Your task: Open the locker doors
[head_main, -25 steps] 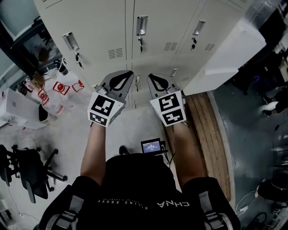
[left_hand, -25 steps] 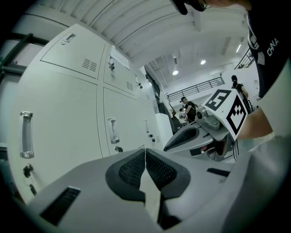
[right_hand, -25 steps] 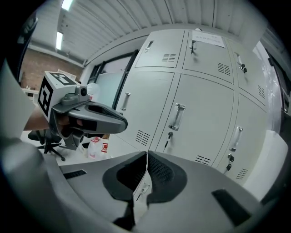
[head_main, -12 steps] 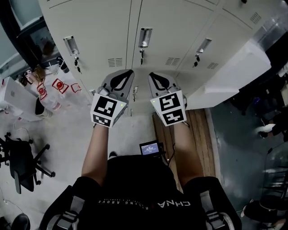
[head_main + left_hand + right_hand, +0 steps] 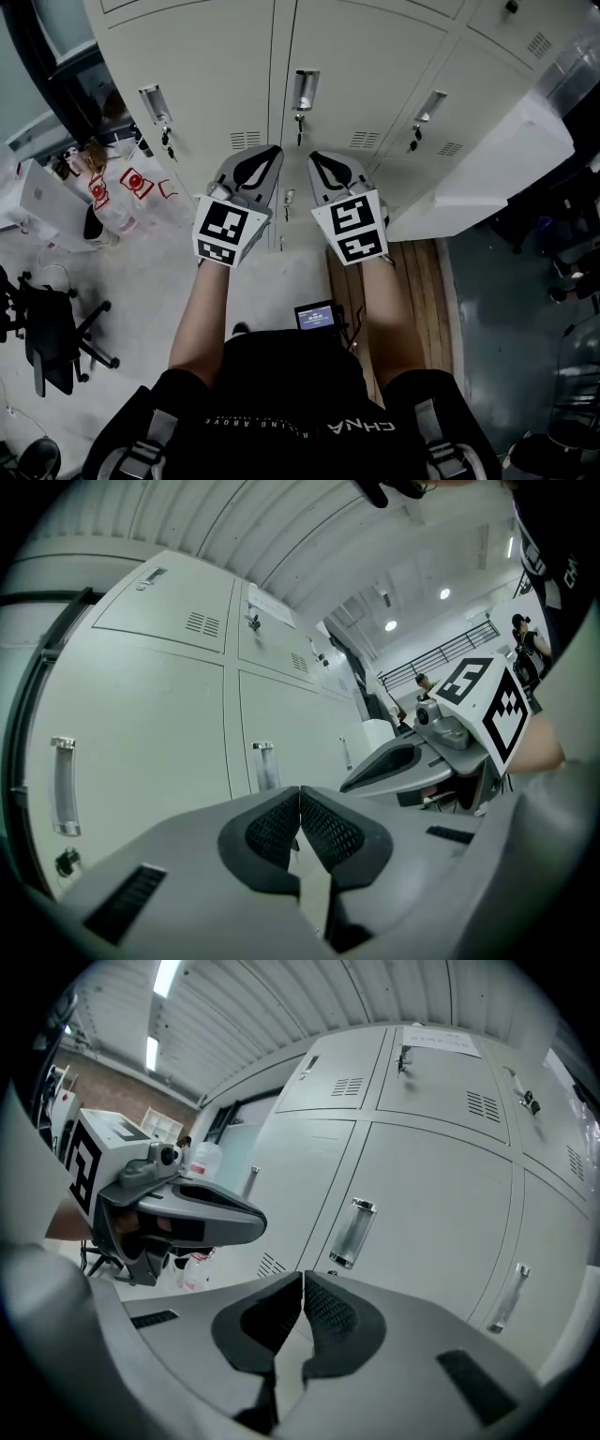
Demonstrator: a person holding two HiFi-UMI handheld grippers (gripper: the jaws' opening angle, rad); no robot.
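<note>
**Head view.** The left gripper and the right gripper are held side by side, near each other but apart. Both are aimed at a bank of cream locker doors ahead of them, and every door is shut. The middle door handle lies just beyond the two tips. The left door handle and the right door handle lie well out to either side of the pair.

**Left gripper view.** The jaws are pressed together, pad against pad, with nothing between them. A vertical chrome pull stands beyond the tips, clear of them. A second pull stands well to their left. The right gripper passes close on the right, carrying its marker cube.

**Right gripper view.** The jaws are closed and empty. A recessed handle lies beyond the tips and slightly to their right, untouched. The left gripper lies to their left.
</note>
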